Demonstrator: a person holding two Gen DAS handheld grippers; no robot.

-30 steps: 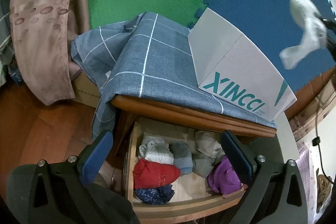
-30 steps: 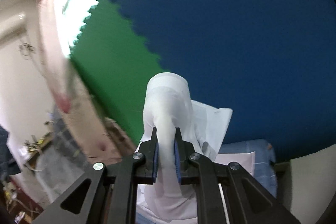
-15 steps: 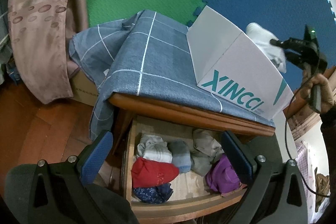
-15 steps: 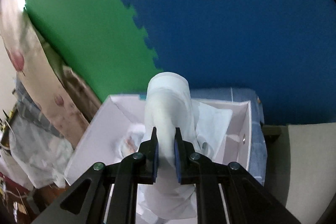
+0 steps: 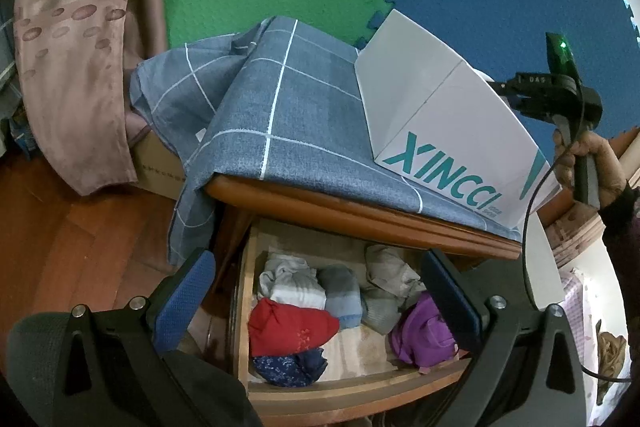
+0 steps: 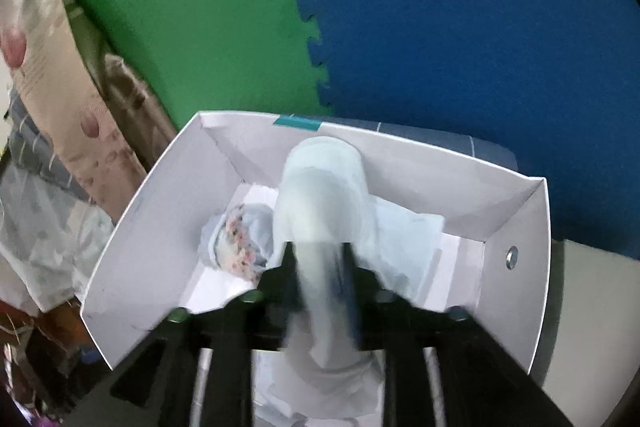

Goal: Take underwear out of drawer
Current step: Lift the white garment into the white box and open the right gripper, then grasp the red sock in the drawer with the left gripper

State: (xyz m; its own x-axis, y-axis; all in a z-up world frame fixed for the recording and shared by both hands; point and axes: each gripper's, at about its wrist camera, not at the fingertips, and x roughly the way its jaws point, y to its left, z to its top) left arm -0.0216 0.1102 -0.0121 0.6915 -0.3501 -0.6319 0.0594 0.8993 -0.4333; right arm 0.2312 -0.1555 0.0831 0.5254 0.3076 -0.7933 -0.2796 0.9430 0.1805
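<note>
Drop-off step: right tool clamped on white underwear over the white box; next, let go. Left tool apart above the drawer.

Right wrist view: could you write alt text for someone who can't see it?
A black two-finger gripper pinches a white garment over an open white cardboard box. A floral-patterned bundle already lies inside the box. Green and blue foam mats fill the background.

The left gripper has black angular arms with silver screws and blue textured pads. At three o'clock, the right gripper is black with a green light, a black cable, bare-skinned hand, dark sleeve.
</note>
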